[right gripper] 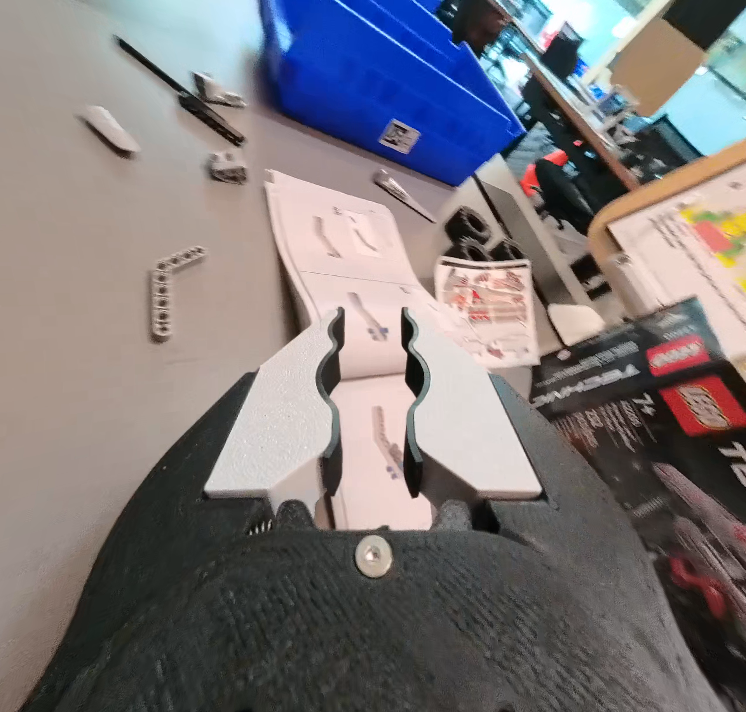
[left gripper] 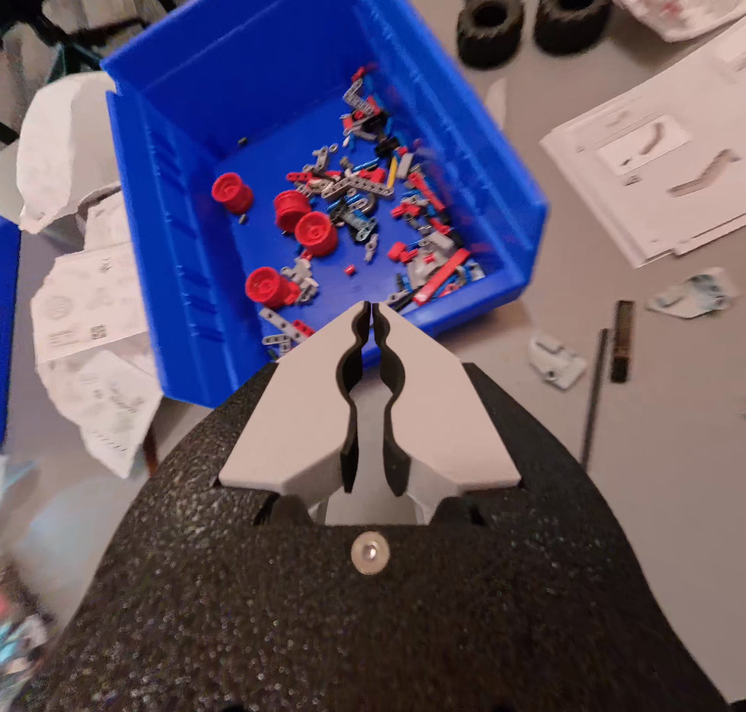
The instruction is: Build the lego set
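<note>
A blue bin (left gripper: 181,248) holds several loose lego parts: red wheel hubs (left gripper: 315,233), grey beams (left gripper: 355,184) and small red and blue pieces. My left gripper (left gripper: 370,306) hangs above the bin's near edge, shut and empty. My right gripper (right gripper: 372,316) is open and empty, low over the open instruction booklet (right gripper: 343,248). A grey angled beam (right gripper: 167,289) lies on the table left of the right gripper. The bin also shows in the right wrist view (right gripper: 363,79) at the far side.
Black tyres (left gripper: 490,26) (right gripper: 468,228) stand beyond the bin. Small grey parts (right gripper: 226,166) and a black axle (right gripper: 169,83) lie on the table. The booklet (left gripper: 654,160), torn paper bags (left gripper: 89,297), a sticker sheet (right gripper: 488,305) and the black set box (right gripper: 646,430) surround the work area. Spacing between my two grippers at the tips: around 35 cm. To the black axle (right gripper: 169,83): left tips about 15 cm, right tips about 25 cm. The left camera catches it too, in the left wrist view (left gripper: 588,403).
</note>
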Available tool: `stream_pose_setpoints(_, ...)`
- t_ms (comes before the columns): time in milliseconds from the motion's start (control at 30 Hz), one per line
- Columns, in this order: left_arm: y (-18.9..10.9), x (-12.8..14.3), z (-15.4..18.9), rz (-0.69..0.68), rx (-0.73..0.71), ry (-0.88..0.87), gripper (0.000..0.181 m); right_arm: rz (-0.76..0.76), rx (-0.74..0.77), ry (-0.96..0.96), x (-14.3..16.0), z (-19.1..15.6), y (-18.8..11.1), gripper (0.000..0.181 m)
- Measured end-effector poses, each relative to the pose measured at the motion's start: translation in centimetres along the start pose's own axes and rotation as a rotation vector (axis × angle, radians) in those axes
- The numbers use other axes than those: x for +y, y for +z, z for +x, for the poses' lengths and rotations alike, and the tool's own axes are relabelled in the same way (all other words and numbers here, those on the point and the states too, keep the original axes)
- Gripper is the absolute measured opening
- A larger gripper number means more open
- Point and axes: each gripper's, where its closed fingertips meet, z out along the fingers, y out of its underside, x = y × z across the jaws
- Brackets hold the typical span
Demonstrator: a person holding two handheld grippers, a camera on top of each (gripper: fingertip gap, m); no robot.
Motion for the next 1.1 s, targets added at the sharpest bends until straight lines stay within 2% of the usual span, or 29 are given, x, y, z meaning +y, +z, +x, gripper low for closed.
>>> stream_pose_setpoints(167, 3.1, -0.1, -4.2, -0.179, -0.004, 0.122, 0.001, -0.063, 0.102, -0.003, 1.9, 1.4, 0.7, 0.027)
stream_pose_setpoints(400, 7.9, 0.7, -1.4, -0.369, 0.296, 0.209, 0.002, -0.036, 0.180, 0.063, 2.8, 3.2, 0.7, 0.027)
stream_pose_setpoints(533, 8.8, 1.8, 0.6, -0.453, 0.422, 0.253, 0.001, -0.006, 0.212, 0.086, 2.6, 4.0, 0.3, 0.026)
stream_pose_setpoints(667, 10.1, 1.2, -0.2, -0.429, 0.381, 0.242, 0.004, -0.015, 0.246, 0.084, 3.1, 4.7, 0.1, 0.025)
stream_pose_setpoints(767, 10.9, -0.5, -0.8, -0.386, 0.386, 0.185, 0.003, -0.008, 0.261, 0.094, 3.2, 5.0, 0.1, 0.025)
stream_pose_setpoints(933, 12.4, -3.1, -2.2, -0.363, 0.338, 0.246, 0.004, 0.007, 0.250, 0.137, 3.1, 5.0, 0.4, 0.026)
stream_pose_setpoints(1100, 14.5, -4.3, -3.0, -0.352, 0.322, 0.194, 0.006, -0.009, 0.238, 0.140, 3.5, 4.8, 0.7, 0.026)
